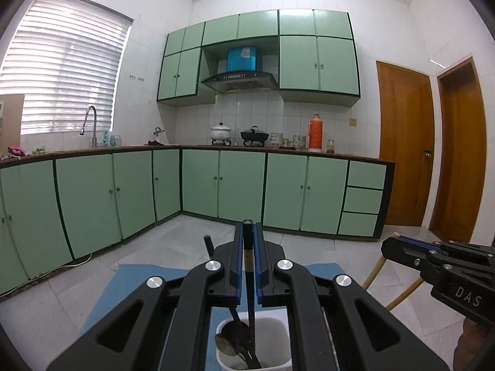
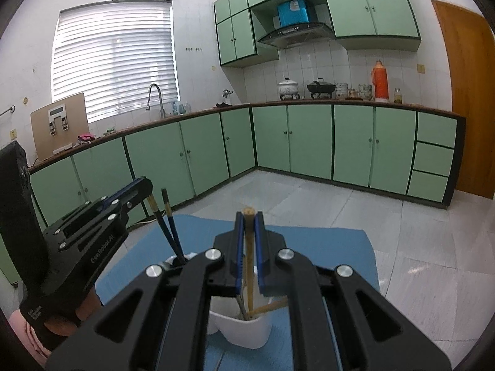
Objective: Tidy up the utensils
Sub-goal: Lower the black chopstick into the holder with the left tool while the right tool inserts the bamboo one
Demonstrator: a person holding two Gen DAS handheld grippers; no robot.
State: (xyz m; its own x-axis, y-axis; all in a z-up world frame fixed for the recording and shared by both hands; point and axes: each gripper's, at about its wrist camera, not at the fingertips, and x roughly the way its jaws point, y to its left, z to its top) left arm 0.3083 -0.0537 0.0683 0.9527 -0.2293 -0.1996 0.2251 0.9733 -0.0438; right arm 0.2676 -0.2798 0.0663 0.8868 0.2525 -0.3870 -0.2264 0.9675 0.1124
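Note:
My left gripper (image 1: 247, 228) is shut on a dark chopstick (image 1: 249, 278) that stands upright, its lower end in a white holder (image 1: 280, 334) below the jaws. A metal spoon (image 1: 227, 341) and another dark chopstick (image 1: 209, 244) are in that holder. My right gripper (image 2: 248, 216) is shut on a bamboo chopstick (image 2: 248, 266), held upright over a second white holder (image 2: 247, 330) with another bamboo chopstick (image 2: 269, 306) in it. The left gripper (image 2: 145, 182) shows at left in the right wrist view, next to two dark chopsticks (image 2: 168, 225). The right gripper (image 1: 389, 244) shows at right in the left wrist view.
Both holders stand on a blue mat (image 2: 324, 247) on a pale tiled surface. Green cabinets (image 1: 241, 182) line the far walls, with a sink tap (image 1: 89, 123), pots (image 1: 221, 131) and an orange thermos (image 1: 315, 133) on the counter. Wooden doors (image 1: 405, 145) are at right.

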